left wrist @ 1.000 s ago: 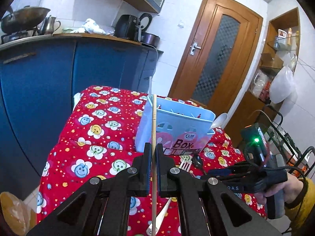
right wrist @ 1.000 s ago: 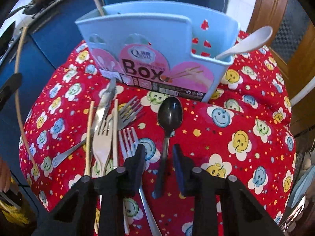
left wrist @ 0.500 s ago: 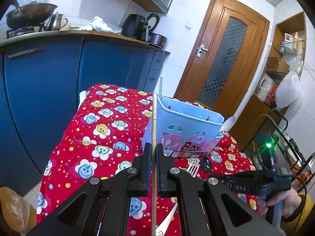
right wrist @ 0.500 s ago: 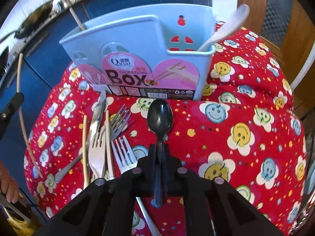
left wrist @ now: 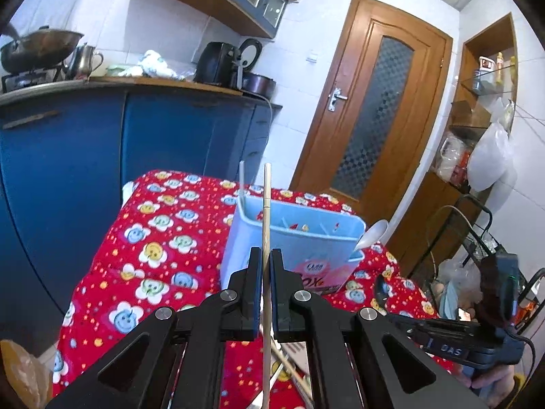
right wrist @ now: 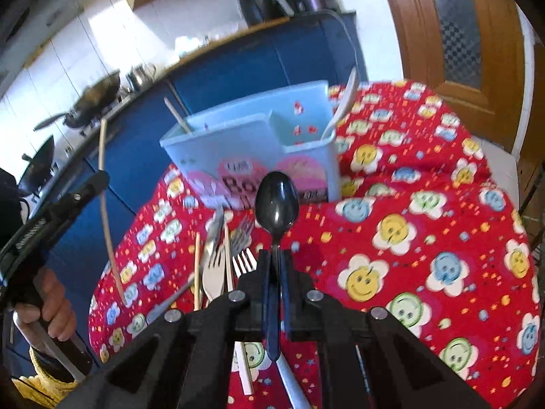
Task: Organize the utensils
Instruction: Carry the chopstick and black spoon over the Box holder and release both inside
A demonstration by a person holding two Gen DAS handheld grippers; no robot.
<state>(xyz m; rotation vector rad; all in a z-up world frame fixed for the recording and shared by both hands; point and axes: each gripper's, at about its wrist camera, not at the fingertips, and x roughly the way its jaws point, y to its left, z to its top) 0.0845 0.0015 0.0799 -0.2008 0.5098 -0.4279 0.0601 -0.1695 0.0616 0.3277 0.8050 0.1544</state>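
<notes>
My left gripper (left wrist: 265, 262) is shut on a wooden chopstick (left wrist: 266, 218), held upright above the table in front of the light blue utensil box (left wrist: 306, 238). The same chopstick (right wrist: 108, 211) shows at the left of the right wrist view. My right gripper (right wrist: 275, 261) is shut on the handle of a black spoon (right wrist: 276, 201), lifted off the cloth, bowl pointing at the box (right wrist: 252, 150). The box holds a white spoon (right wrist: 344, 105) and a chopstick (right wrist: 177, 116). Forks (right wrist: 214, 272), a knife (right wrist: 214, 228) and more chopsticks (right wrist: 197, 266) lie on the red cloth (right wrist: 425, 238).
Blue kitchen cabinets (left wrist: 102, 156) stand behind the table with a wok (left wrist: 37, 47), a kettle (left wrist: 83, 59) and an air fryer (left wrist: 214, 63) on the counter. A wooden door (left wrist: 378, 102) is at the back right. A wire rack (left wrist: 477, 238) stands at the right.
My right gripper closed on the black spoon and lifted it off the cloth, tilting upward. My left gripper kept the chopstick and rose a little.
</notes>
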